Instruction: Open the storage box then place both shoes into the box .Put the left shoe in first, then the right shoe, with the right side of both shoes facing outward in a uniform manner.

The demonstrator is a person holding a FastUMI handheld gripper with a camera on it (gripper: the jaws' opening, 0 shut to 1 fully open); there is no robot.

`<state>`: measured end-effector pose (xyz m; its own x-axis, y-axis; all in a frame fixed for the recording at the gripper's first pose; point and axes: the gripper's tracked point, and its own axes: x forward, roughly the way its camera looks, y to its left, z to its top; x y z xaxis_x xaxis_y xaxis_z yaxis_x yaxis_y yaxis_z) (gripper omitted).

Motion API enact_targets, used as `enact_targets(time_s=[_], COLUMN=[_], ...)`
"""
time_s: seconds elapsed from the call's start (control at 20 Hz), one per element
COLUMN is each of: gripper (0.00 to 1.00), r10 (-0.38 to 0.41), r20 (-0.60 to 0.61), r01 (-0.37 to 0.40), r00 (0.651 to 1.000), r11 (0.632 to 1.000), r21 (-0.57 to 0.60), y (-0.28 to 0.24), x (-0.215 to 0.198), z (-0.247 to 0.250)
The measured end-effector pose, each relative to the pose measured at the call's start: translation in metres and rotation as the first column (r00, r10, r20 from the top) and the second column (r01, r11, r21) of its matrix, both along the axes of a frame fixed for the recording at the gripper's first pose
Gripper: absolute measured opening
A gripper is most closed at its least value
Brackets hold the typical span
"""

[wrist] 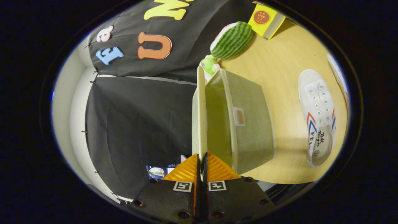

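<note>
Gripper closed on lid of green storage box; both orange fingers press its thin edge, lid swung up clear of box body. Box stands on wooden table. White shoe lies beside box, apart. Second shoe just past it. Watermelon toy and yellow carton beyond box.

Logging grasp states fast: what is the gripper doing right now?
Gripper: jaws closed on the edge of the storage box's lid, holding it raised.
</note>
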<state>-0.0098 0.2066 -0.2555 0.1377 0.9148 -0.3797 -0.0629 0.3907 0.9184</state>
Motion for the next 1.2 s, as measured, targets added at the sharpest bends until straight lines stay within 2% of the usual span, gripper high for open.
enact_targets(time_s=[0.2,0.4,0.7,0.9,0.95,1.1,1.2], gripper=[0.05,0.05,0.06,0.09,0.13,0.46,0.57], r10=[0.045,0.110,0.248,0.305,0.315,0.331,0.337], r20=[0.057,0.159,0.288,0.359,0.374,0.411,0.462], r01=[-0.048,-0.111,-0.219,-0.240,-0.239,-0.222,-0.179], r00=[0.997,0.981,0.925,0.882,0.872,0.850,0.820], r11=[0.998,0.994,0.967,0.947,0.942,0.931,0.919], r21=[0.037,-0.004,-0.129,-0.215,-0.235,-0.291,-0.352], y=[0.033,0.080,0.156,0.192,0.202,0.211,0.202], x=[-0.006,-0.013,-0.033,-0.040,-0.042,-0.039,-0.029], z=[0.044,0.075,0.091,0.084,0.085,0.083,0.078])
